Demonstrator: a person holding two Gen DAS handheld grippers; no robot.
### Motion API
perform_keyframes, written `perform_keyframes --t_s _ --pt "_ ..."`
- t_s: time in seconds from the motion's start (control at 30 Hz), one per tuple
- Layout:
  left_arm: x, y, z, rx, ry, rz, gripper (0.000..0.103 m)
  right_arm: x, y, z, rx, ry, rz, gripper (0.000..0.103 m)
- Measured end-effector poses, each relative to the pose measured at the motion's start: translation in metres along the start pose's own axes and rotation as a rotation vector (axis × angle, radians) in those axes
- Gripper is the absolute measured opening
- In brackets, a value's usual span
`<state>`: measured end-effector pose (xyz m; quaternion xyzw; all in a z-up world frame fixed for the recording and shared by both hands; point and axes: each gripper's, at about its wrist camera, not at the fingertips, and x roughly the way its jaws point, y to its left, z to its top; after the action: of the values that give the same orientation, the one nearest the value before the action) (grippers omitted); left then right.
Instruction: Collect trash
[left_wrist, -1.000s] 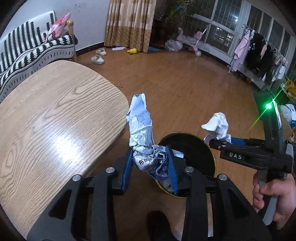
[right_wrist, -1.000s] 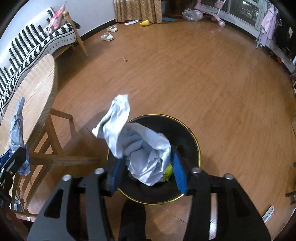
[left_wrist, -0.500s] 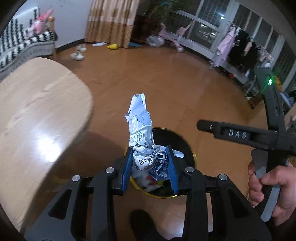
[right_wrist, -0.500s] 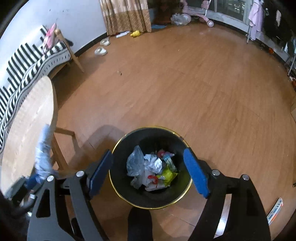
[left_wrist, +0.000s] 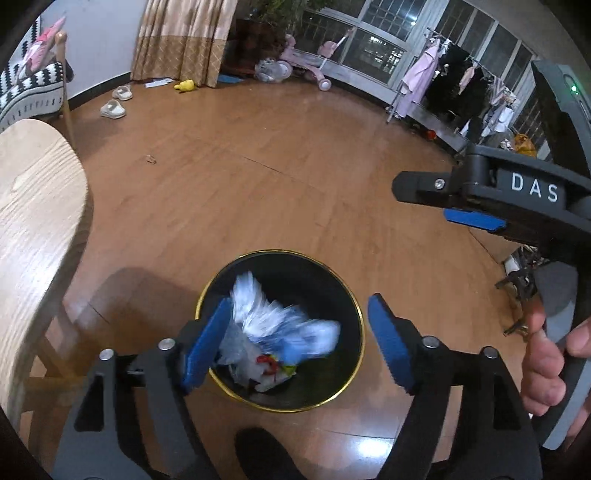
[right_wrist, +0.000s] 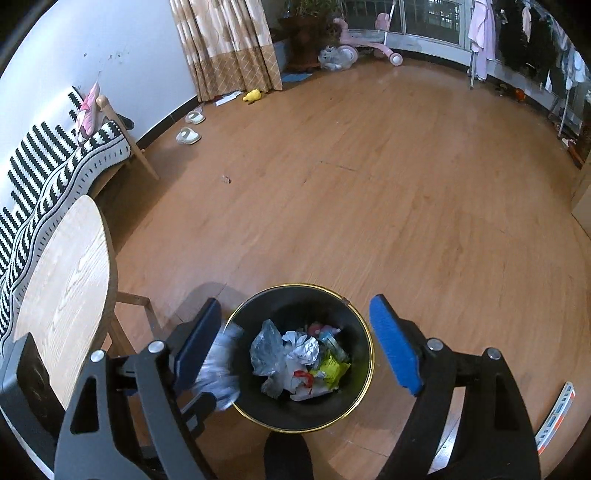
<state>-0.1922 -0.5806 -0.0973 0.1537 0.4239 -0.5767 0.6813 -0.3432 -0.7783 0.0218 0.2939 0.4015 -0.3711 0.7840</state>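
- Two hand-held grippers hang above a black bin (left_wrist: 334, 280) with a gold rim, which stands on the wooden floor (left_wrist: 295, 177).
- The left hand-held gripper (left_wrist: 297, 341) is opening; its blue pads stand wide apart and press on nothing.
- A blue-white wrapper (left_wrist: 280, 325) shows as a blur between those pads, over the mouth of the bin and just beside the left pad; whether it touches that pad, one cannot tell.
- In the right wrist view the same wrapper (right_wrist: 221, 369) is a blurred streak at the left rim of the bin, partly behind the left finger of the right hand-held gripper.
- The right hand-held gripper (right_wrist: 295, 345) is spread wide, with nothing between its pads; the bin (right_wrist: 354, 321) lies below the gap.
- In the left wrist view the right hand-held gripper (left_wrist: 436, 199) comes in from the right, marked "DAS", and a hand (left_wrist: 550, 362) holds its handle.
- Inside the bin lies trash: crumpled paper (right_wrist: 304, 347), a clear plastic piece (right_wrist: 267, 349) and a yellow packet (right_wrist: 332, 369).
- The desk (left_wrist: 33, 229), of light wood, stands left of the bin, near but apart.
- A pair of slippers (right_wrist: 188, 129) lies far back on the floor near the curtain (right_wrist: 229, 44).
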Motion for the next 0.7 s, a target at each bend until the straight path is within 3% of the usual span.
perform_keyframes --t_s 0.13,0.27,0.43,0.63,0.7 --pt "-0.019 0.011 -0.002 0.010 -0.027 0.016 0.085 -0.002 0.013 0.002 -0.004 -0.005 0.013 0.080" --pt "-0.057 0.036 -0.002 -0.010 -0.062 0.102 0.089 -0.009 0.050 0.006 -0.058 -0.028 0.051 0.080" --pt "-0.138 0.095 -0.014 -0.116 -0.163 0.254 0.095 -0.018 0.139 0.005 -0.203 -0.044 0.148 0.082" --pt "-0.241 0.191 -0.063 -0.282 -0.240 0.504 0.096 -0.029 0.271 -0.020 -0.403 -0.048 0.292 0.083" --pt "-0.272 0.218 -0.081 -0.330 -0.250 0.552 0.096 -0.032 0.316 -0.033 -0.457 -0.039 0.343 0.083"
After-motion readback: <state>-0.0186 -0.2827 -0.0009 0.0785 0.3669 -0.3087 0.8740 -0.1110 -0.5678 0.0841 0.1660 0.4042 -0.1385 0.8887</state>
